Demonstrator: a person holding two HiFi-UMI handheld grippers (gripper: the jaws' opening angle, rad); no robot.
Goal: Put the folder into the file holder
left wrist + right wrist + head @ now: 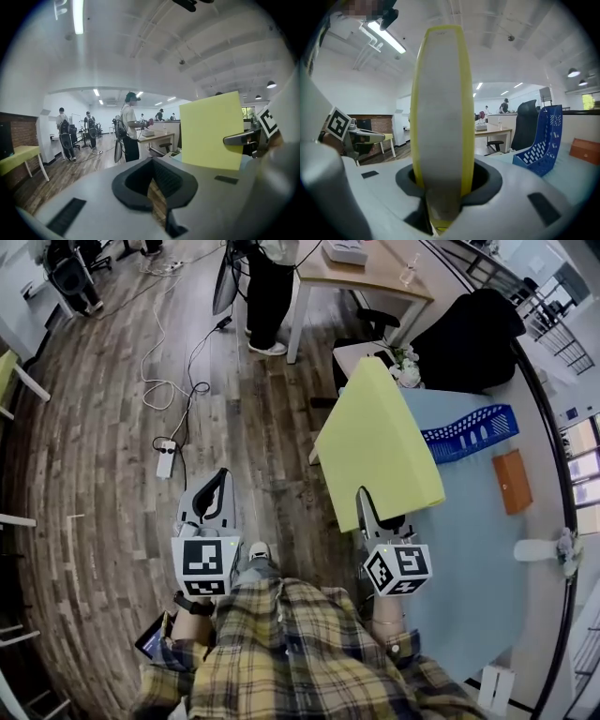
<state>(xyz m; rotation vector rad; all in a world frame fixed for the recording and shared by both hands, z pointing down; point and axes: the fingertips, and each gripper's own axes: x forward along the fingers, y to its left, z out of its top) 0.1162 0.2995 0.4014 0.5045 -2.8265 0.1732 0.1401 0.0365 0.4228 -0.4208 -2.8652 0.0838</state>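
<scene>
Pale blue table.
Yellow folder: held up on edge in the air over the table's near corner, not in the holder.
Blue file holder: on the table, beyond the folder.
Right gripper: jaws part-open, clamped on the folder's lower edge.
Left gripper: over the wooden floor, jaws together, empty.
Orange box: on the table, beside the holder.

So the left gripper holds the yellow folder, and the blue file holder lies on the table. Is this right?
No, the right gripper holds the folder, as the right gripper view shows; the left gripper is empty. The file holder does lie on the table.
</scene>
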